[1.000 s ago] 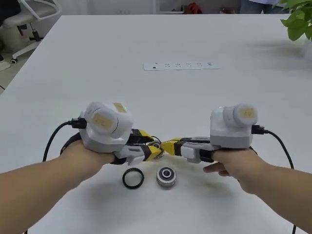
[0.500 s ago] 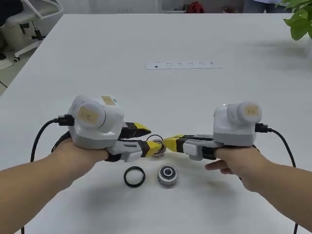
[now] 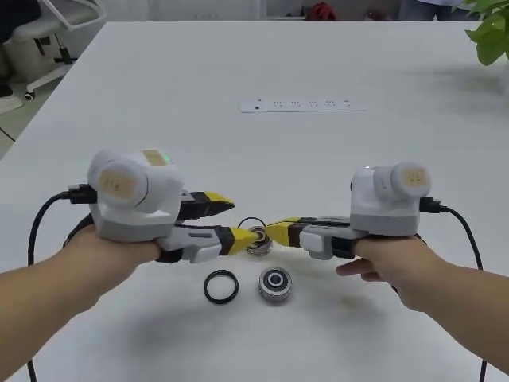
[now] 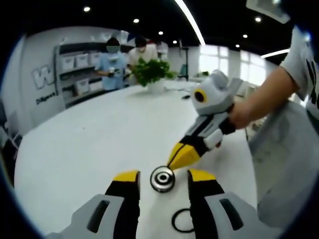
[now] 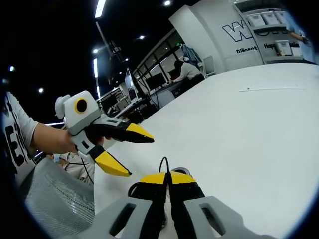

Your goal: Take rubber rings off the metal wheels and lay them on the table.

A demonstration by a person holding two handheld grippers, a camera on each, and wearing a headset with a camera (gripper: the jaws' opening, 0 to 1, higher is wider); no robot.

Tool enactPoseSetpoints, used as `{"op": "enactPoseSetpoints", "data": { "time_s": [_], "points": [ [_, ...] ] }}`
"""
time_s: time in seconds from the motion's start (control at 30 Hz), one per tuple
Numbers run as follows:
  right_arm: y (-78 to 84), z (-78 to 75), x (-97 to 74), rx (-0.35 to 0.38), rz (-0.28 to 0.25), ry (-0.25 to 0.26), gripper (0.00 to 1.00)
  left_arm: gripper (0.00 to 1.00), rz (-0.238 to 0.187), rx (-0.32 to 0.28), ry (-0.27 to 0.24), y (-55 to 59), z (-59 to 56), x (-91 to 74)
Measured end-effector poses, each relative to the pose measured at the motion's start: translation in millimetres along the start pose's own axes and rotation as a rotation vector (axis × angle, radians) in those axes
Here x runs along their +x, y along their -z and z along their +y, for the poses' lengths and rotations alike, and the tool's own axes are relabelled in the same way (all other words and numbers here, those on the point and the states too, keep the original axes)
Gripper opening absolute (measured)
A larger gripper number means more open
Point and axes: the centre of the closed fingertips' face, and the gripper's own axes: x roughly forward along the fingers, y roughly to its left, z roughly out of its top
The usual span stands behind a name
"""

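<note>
on table: one wheel, one ring; right gripper clamps second wheel, left gripper spread.

Office/lab: white table, shelves w/ bins (wall logo beside), office chair, potted plant.

In your right gripper view, the closed jaws of your right gripper cover most of the metal wheel; a sliver shows behind them. Below the wheel in your left gripper view, your left gripper's jaw hides part of the loose rubber ring. Beyond the wheel, the power strip's markings are too small to read.
</note>
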Motion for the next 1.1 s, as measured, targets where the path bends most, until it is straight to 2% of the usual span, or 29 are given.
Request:
{"op": "enactPoseSetpoints", "data": {
  "time_s": [0.27,0.6,0.9,1.1],
  "points": [
    [-1.9,9.1,0.6,-0.007,0.001,-0.028,0.00,0.46,-0.029,0.003,0.007,-7.5,-5.6,-9.7],
    [-2.2,18.8,1.9,-0.007,0.005,-0.061,0.00,0.52,-0.019,0.011,-0.003,1.6,-7.0,-24.9],
    [-1.2,28.9,3.6,-0.006,0.012,-0.094,0.00,0.55,-0.038,-0.010,-0.004,4.2,-10.6,-39.5],
    [0.9,34.7,5.0,-0.002,0.021,-0.116,0.00,0.58,-0.035,-0.017,-0.010,10.9,-12.5,-46.1]
  ]
}}
